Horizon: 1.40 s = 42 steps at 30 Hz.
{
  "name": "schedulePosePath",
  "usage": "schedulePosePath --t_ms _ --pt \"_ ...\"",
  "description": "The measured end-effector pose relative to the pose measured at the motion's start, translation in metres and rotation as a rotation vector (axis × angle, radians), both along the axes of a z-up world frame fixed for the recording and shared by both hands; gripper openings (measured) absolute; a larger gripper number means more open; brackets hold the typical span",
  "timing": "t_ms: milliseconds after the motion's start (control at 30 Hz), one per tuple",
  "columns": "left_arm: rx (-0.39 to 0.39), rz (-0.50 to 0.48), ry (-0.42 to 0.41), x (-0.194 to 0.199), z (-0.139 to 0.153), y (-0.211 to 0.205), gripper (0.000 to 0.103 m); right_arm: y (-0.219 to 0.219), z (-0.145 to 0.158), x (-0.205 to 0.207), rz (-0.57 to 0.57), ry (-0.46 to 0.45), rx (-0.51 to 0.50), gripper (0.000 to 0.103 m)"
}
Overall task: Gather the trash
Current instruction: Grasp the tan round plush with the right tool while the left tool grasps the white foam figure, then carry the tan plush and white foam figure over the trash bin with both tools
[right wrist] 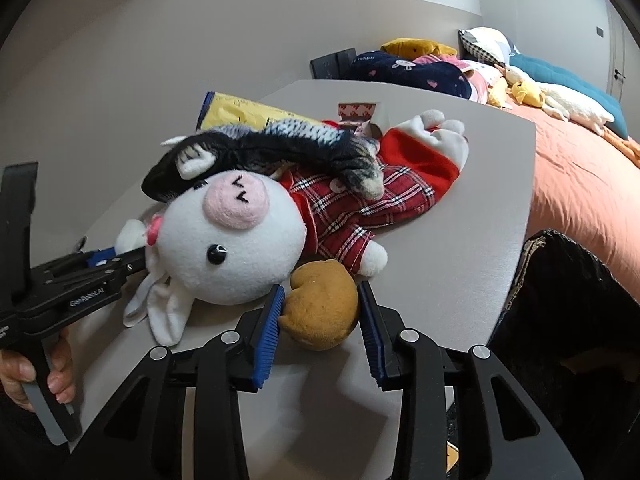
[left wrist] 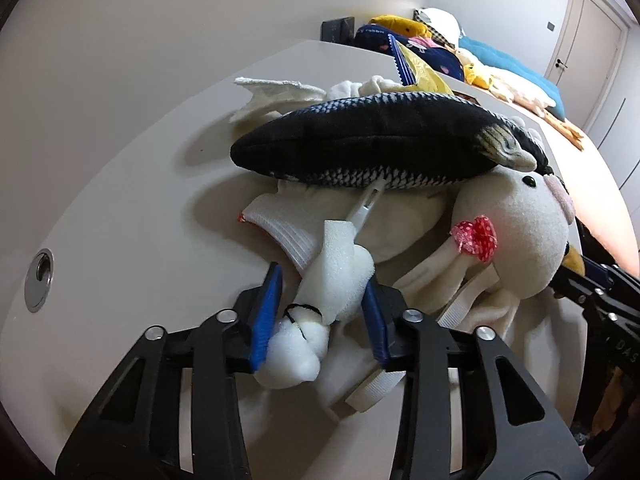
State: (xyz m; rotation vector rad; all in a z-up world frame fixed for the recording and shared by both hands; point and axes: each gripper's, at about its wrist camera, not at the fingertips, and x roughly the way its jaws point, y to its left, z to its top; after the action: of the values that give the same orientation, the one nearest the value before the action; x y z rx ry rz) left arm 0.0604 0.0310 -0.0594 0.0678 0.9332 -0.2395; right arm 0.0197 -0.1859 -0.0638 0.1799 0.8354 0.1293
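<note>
My left gripper (left wrist: 323, 274) stands over a white foam scrap (left wrist: 340, 268). The foam lies between the blue pads: the right pad touches it, while a dark gap shows at the left pad (left wrist: 266, 312), so it reads open. A plush paw (left wrist: 296, 344) lies under the foam. A white plastic handle (left wrist: 366, 204) pokes out from under the fish plush (left wrist: 380, 136). In the right wrist view, my right gripper (right wrist: 321, 286) is shut on a brown bun-like lump (right wrist: 320, 308), with both pads against its sides. A hand (right wrist: 40, 368) holds the left gripper (right wrist: 100, 264) at the left.
A white pig plush (right wrist: 232, 240) in red plaid lies on the grey table (right wrist: 460, 248) under the fish plush (right wrist: 280, 144). Behind are a yellow packet (right wrist: 240, 114) and a small carton (right wrist: 360, 114). A black bag (right wrist: 568, 300) stands by the table's right edge, beside a bed (right wrist: 580, 152).
</note>
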Motion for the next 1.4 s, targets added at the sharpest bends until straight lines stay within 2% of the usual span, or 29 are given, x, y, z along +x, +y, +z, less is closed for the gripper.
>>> schedulePosePath --t_ms 133,467,700,1400 --pt "-0.007 0.017 -0.002 -0.007 0.007 0.001 0.034 -0.005 0.007 -0.008 -0.007 -0.012 0.025 0.039" --pt "-0.019 0.025 -0.085 -0.037 0.046 -0.003 0.034 -0.019 0.028 -0.034 -0.012 -0.056 0.059 0.039" --pt "-0.016 -0.037 -0.130 -0.056 0.066 -0.039 0.034 -0.036 0.042 -0.059 -0.031 -0.096 0.074 0.039" --pt "-0.048 -0.241 -0.107 -0.096 0.067 -0.158 0.034 -0.118 0.057 -0.123 -0.176 -0.138 0.055 0.039"
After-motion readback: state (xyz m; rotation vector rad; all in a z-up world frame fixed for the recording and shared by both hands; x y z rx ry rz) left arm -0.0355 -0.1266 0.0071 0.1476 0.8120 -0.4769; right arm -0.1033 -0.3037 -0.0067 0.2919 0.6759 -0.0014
